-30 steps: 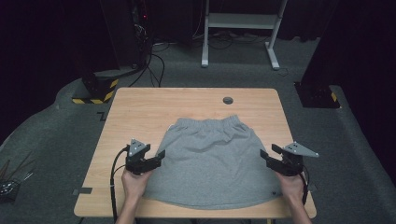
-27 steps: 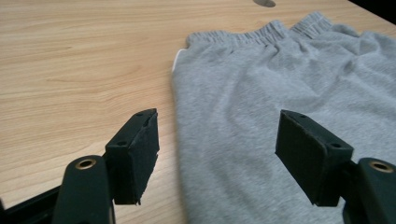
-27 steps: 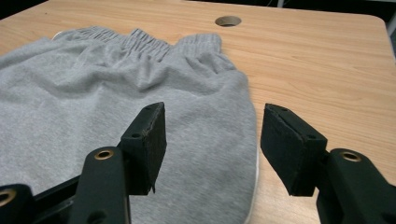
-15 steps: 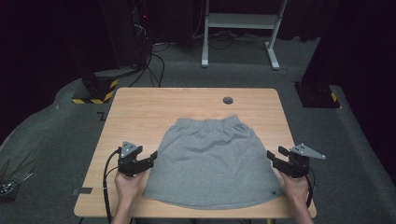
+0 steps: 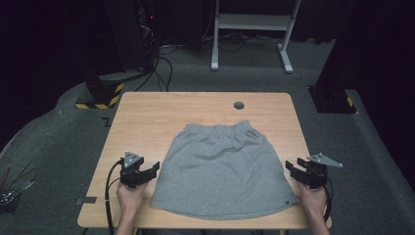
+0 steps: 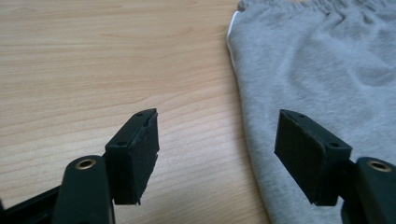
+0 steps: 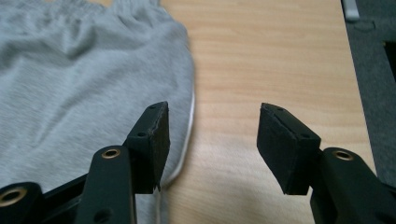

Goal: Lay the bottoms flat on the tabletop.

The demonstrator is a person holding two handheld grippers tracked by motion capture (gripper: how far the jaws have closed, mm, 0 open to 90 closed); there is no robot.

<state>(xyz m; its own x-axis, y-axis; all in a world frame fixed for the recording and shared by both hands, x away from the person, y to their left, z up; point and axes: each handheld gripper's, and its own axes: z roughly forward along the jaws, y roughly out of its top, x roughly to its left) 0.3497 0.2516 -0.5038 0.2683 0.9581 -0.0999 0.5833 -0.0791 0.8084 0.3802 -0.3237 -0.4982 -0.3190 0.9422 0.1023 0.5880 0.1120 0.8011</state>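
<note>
- The right gripper (image 7: 212, 144) hovers low over the wooden table (image 7: 271, 60), its jaws apart with only bare wood between the pads; they have just been closing a little.
- A grey skirt (image 7: 84, 79) lies flat at the left, waistband at the far end.
- The left pad hangs over the skirt's white-trimmed side edge.
- Dark floor (image 7: 371, 70) lies beyond the table's right edge.
</note>
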